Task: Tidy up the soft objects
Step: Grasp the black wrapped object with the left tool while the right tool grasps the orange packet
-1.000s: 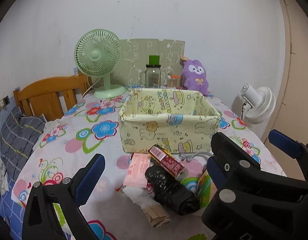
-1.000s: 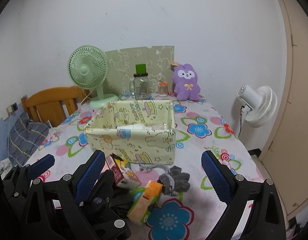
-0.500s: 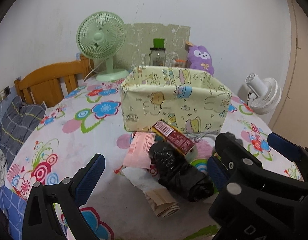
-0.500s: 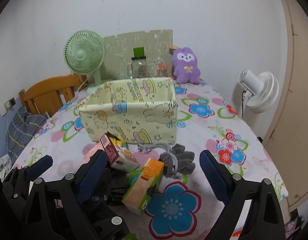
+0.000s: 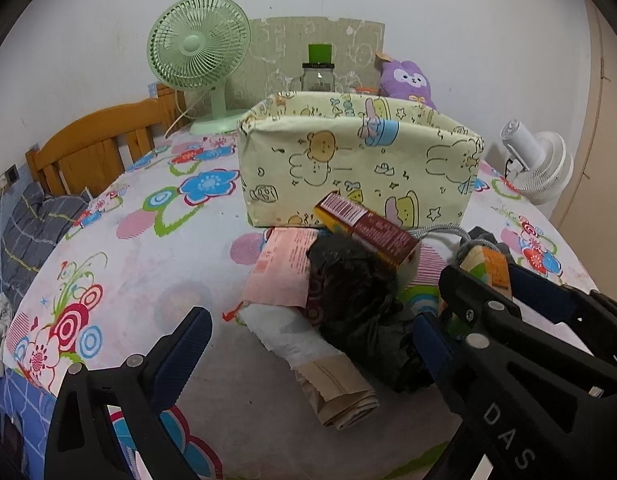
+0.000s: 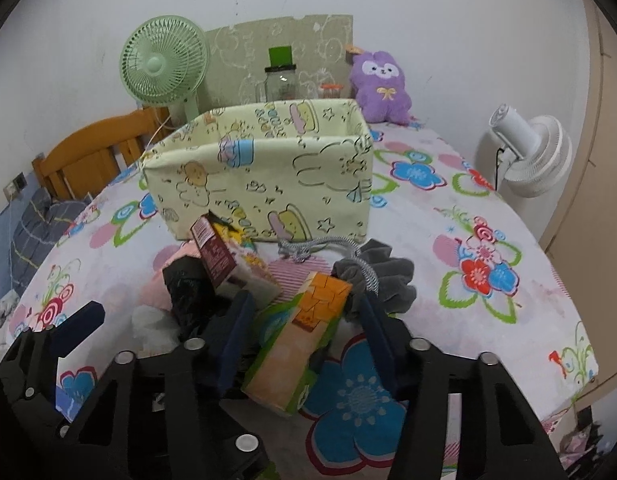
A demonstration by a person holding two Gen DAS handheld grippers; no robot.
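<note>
A pale yellow fabric storage box stands mid-table. In front of it lies a pile: a black plastic bag, a pink packet, a maroon carton, a white and brown paper roll, a grey cloth with a cord, and an orange-green carton. My right gripper straddles the orange-green carton, its jaws close around it. My left gripper is open over the black bag and paper roll.
A flowered cloth covers the table. At the back stand a green fan, a glass jar and a purple plush. A wooden chair is at the left, a white fan at the right.
Both grippers have dropped lower and moved forward to the pile. The right jaws have narrowed from wide open to either side of the orange-green carton.
</note>
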